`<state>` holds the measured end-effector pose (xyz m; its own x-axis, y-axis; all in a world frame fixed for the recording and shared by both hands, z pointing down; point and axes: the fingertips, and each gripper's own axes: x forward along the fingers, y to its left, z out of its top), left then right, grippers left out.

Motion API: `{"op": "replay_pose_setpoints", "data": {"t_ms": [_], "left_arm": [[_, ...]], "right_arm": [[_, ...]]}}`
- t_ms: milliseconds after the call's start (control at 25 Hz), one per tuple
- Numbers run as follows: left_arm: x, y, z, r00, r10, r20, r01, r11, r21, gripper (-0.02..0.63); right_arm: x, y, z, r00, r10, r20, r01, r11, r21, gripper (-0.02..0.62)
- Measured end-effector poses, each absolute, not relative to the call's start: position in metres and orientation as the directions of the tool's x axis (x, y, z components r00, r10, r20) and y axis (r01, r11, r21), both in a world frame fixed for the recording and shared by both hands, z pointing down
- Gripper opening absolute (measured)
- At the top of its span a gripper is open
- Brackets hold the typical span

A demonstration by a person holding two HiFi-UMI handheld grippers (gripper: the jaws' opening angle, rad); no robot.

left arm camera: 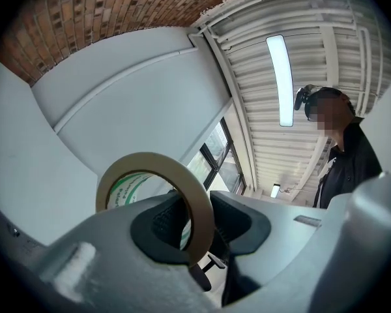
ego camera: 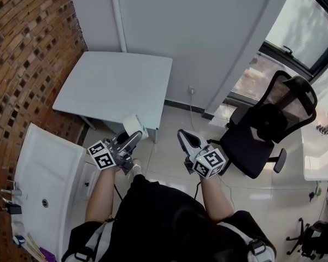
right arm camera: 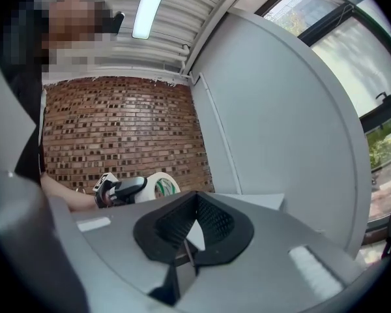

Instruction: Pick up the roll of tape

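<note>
The roll of tape (ego camera: 134,124) is a beige ring with green print inside its core. It is held in the air near the front corner of the white table (ego camera: 115,86). My left gripper (ego camera: 129,142) is shut on it: in the left gripper view the ring's wall (left arm camera: 143,160) passes between the two dark pads (left arm camera: 238,223). My right gripper (ego camera: 186,138) hangs level beside it, a little to the right, shut and empty, its pads meeting at the tips (right arm camera: 197,197). The right gripper view also shows the tape (right arm camera: 163,184) in the left gripper (right arm camera: 120,189).
A black office chair (ego camera: 265,132) stands right of my right gripper. A white sink counter (ego camera: 44,184) lies at the lower left along the brick wall (ego camera: 22,53). Another white desk (ego camera: 320,157) is at the far right, under the window.
</note>
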<state>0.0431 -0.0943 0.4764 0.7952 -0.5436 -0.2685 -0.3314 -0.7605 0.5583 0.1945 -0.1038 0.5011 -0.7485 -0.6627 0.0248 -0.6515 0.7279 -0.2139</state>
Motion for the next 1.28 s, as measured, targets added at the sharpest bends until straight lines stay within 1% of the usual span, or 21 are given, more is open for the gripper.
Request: {"op": "replay_pose_setpoints", "data": {"t_ms": [200,400,640,920,1280], "left_arm": [[0.036,-0.063,0.471,0.764,-0.576,-0.291,-0.344,-0.744,0.572,0.112],[0.030,-0.057,0.468,0.761,-0.586,-0.277,-0.371,-0.744,0.556,0.112],[0.022,-0.056,0.453,0.782,-0.561,-0.273,-0.380,-0.775,0.505,0.112],[0.004,-0.042,0.443,0.836,-0.501,-0.222,-0.393,-0.831,0.394,0.114],[-0.027,-0.039,0.445,0.847,-0.478,-0.235,-0.367,-0.843,0.393,0.114]], "right_arm": [[0.191,-0.080,0.513,-0.766,-0.642,0.032,-0.627,0.736,-0.254,0.006],[0.186,-0.069,0.512,-0.800,-0.600,0.013,-0.583,0.773,-0.252,0.006],[0.181,-0.080,0.492,-0.770,-0.638,0.001,-0.621,0.750,-0.226,0.006],[0.149,-0.082,0.477,-0.779,-0.626,-0.019,-0.615,0.771,-0.167,0.005],[0.113,-0.085,0.467,-0.767,-0.641,-0.035,-0.632,0.763,-0.137,0.005]]}}
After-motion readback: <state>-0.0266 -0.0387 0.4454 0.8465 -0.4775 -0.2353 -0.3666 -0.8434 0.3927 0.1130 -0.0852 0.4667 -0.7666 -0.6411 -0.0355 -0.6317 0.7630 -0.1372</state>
